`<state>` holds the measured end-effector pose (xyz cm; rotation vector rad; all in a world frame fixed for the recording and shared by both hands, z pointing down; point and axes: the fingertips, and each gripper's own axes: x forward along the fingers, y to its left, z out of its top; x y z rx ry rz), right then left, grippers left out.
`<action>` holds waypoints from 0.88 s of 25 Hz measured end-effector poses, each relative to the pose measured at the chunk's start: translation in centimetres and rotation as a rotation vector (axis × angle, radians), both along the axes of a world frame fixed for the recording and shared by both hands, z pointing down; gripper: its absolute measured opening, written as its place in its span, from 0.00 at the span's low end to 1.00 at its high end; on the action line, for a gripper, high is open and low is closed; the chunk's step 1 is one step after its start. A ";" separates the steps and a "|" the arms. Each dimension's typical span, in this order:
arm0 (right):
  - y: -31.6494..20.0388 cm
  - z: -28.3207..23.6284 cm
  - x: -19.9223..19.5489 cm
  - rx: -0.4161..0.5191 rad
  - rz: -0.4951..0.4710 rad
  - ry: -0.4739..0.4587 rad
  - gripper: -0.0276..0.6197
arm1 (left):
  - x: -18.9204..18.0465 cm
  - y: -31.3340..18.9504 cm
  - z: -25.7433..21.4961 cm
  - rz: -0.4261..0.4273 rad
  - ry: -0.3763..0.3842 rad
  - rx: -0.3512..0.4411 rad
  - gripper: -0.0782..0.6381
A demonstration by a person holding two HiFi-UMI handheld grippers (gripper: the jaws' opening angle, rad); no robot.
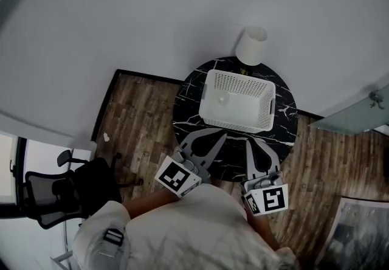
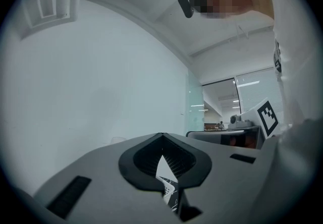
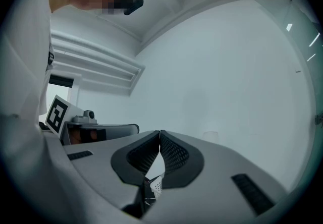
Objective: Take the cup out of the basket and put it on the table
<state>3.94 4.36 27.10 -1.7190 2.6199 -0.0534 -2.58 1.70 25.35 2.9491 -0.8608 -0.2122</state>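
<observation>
Left gripper (image 1: pixel 219 137): jaws pressed together at the tips, nothing between them, confirmed in the left gripper view (image 2: pixel 161 135). Right gripper (image 1: pixel 250 142): jaws likewise closed and empty, as the right gripper view (image 3: pixel 160 132) shows. Both hover over the near part of the table (image 1: pixel 188 110), short of the basket (image 1: pixel 267 89). A small pale round item in the basket, possibly the cup (image 1: pixel 223 99), sits left of centre. A white vessel (image 1: pixel 251 45) stands behind the basket.
</observation>
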 end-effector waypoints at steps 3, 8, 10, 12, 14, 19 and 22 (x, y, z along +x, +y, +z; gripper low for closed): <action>-2.1 0.4 -0.3 -0.003 0.014 0.010 0.06 | -0.3 -2.1 0.6 0.008 -0.009 -0.014 0.12; -4.3 1.1 -0.7 -0.022 0.009 0.025 0.06 | -0.3 -4.2 1.1 0.017 -0.013 -0.022 0.12; -4.9 1.3 -0.4 -0.027 0.012 0.025 0.06 | -0.1 -4.8 1.3 0.014 -0.016 -0.036 0.12; -5.4 1.4 0.0 -0.028 0.014 0.025 0.06 | 0.1 -5.3 1.7 0.011 -0.025 -0.049 0.12; -5.7 1.5 0.3 -0.030 0.011 0.028 0.06 | 0.5 -5.5 1.6 0.012 -0.027 -0.042 0.12; -6.1 1.8 1.2 -0.040 -0.002 0.044 0.06 | 1.7 -5.8 1.9 0.012 -0.031 -0.048 0.12; -6.5 2.3 1.7 -0.051 -0.005 0.058 0.06 | 2.2 -6.2 2.6 0.010 -0.036 -0.073 0.12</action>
